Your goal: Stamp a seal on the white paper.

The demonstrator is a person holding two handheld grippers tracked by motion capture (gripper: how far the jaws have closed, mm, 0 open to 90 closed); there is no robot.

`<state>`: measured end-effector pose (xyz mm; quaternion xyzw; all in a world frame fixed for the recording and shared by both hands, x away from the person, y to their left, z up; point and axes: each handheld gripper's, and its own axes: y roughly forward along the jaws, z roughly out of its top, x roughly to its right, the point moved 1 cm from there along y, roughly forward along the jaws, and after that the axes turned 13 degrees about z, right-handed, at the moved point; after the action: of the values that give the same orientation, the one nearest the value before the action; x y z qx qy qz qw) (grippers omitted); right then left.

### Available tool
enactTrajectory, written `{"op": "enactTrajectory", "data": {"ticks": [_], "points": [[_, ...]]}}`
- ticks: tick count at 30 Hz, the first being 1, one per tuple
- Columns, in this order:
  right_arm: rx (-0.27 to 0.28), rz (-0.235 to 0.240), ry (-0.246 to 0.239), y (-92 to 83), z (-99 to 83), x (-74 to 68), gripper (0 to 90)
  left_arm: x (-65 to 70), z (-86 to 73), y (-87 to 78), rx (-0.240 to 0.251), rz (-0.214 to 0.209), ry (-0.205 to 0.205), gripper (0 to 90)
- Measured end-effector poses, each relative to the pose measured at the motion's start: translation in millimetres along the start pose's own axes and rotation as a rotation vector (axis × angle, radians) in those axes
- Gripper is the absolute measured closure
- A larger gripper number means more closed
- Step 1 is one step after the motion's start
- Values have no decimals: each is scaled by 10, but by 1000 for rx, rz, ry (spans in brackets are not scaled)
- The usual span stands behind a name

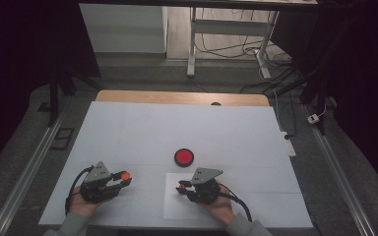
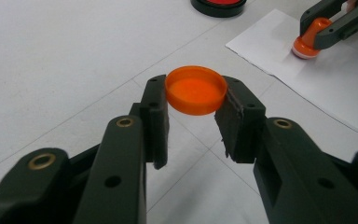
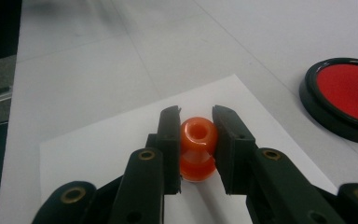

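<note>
Right gripper view: orange, probably hourglass-waisted stamp (image 3: 198,148).

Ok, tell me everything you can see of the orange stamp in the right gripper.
The orange stamp looks like glossy plastic: a waisted handle with a rounded knob on top that has a dimple in its middle, flaring to a wider base with a pale rim at the bottom. It stands upright on the white paper sheet, base down. The right gripper is shut on its narrow handle, one jaw on each side.
</note>
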<state>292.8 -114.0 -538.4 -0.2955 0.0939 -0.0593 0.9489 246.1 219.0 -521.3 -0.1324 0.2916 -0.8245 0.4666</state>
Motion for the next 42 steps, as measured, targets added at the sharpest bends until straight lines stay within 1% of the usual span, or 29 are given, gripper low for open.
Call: {"op": "enactTrajectory", "data": {"ticks": [5, 8, 15, 23, 30, 42], "points": [[-9, 0, -5, 16, -13, -5, 723, 0, -2, 0, 0, 0, 0, 646], [2, 3, -5, 17, -24, -4, 724, -3, -4, -5, 0, 0, -1, 645], [-7, -16, -31, 28, -28, -36, 728, -4, -4, -8, 0, 2, -2, 645], [-6, -21, -27, 29, -34, -40, 729, -6, -3, -13, 1, 4, -4, 645], [-4, -22, -15, 28, -34, -32, 731, -6, -2, -13, 1, 5, -5, 645], [-14, -26, -8, 30, -22, -39, 731, -1, 1, -15, 2, 6, -5, 645]]}}
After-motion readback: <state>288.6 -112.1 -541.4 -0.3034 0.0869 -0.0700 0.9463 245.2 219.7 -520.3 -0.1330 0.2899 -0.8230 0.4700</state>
